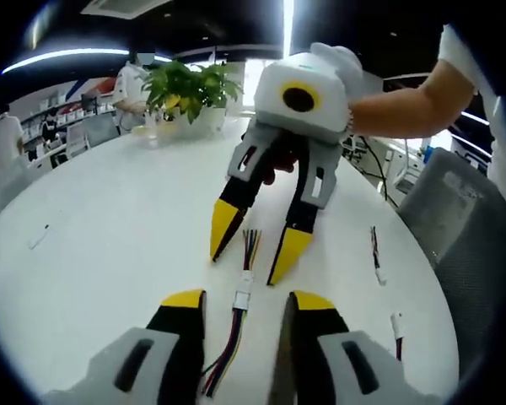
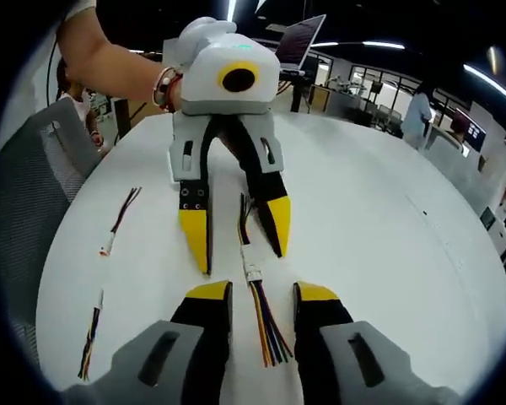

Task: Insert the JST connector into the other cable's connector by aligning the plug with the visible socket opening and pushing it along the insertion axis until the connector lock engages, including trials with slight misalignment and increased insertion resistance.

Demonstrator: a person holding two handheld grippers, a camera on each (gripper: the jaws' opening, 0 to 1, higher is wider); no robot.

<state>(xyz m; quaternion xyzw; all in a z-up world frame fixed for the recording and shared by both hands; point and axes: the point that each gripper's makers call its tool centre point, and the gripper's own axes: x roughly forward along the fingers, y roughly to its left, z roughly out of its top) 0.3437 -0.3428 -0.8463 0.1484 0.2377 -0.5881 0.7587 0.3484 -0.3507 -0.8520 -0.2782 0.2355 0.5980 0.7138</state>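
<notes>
On the white round table (image 1: 110, 228) the two mated JST cables (image 1: 243, 295) lie between my grippers; left gripper (image 1: 240, 308) and right gripper (image 2: 261, 295) both gape empty, so next I'd close on each cable

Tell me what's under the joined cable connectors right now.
The connectors lie directly on the bare white table, between the open fingers of both grippers. Nothing else shows beneath; the contact patch itself is covered.
</notes>
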